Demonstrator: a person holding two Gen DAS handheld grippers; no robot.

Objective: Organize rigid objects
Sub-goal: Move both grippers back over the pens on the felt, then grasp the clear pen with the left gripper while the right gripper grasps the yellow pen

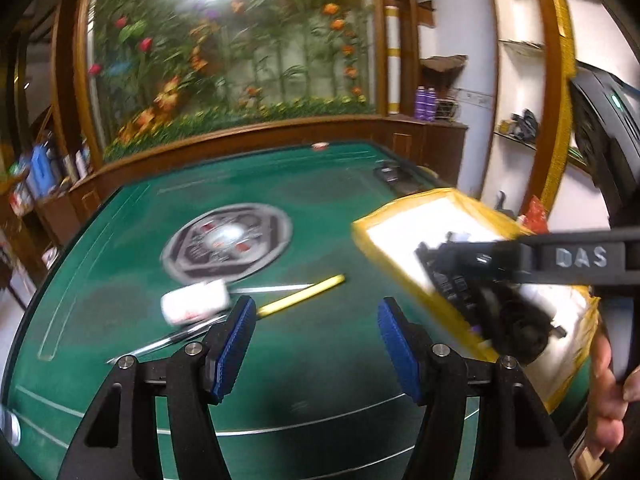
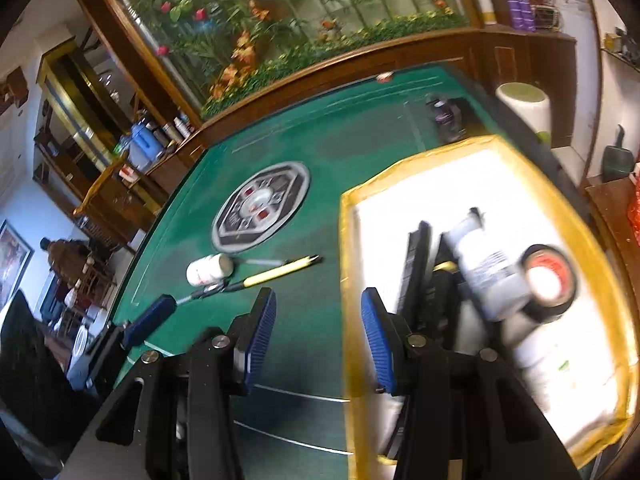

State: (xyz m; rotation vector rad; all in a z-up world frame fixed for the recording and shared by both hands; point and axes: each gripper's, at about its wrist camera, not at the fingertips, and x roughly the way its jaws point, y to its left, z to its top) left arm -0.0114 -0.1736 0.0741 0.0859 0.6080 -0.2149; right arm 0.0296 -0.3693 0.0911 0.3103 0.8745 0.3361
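On the green table lie a small white bottle, a yellow pen and a thin dark pen. My left gripper hovers just short of them, open, with only felt between its blue pads. At the right sits a white tray with a yellow rim. It holds a white bottle, a black tape roll and flat black pieces. My right gripper is open and empty over the tray's left rim.
A round grey emblem marks the table's middle. A dark device lies near the far edge, which ends at a wooden ledge. A white cylinder stands beyond the tray. A person's hand is at the right.
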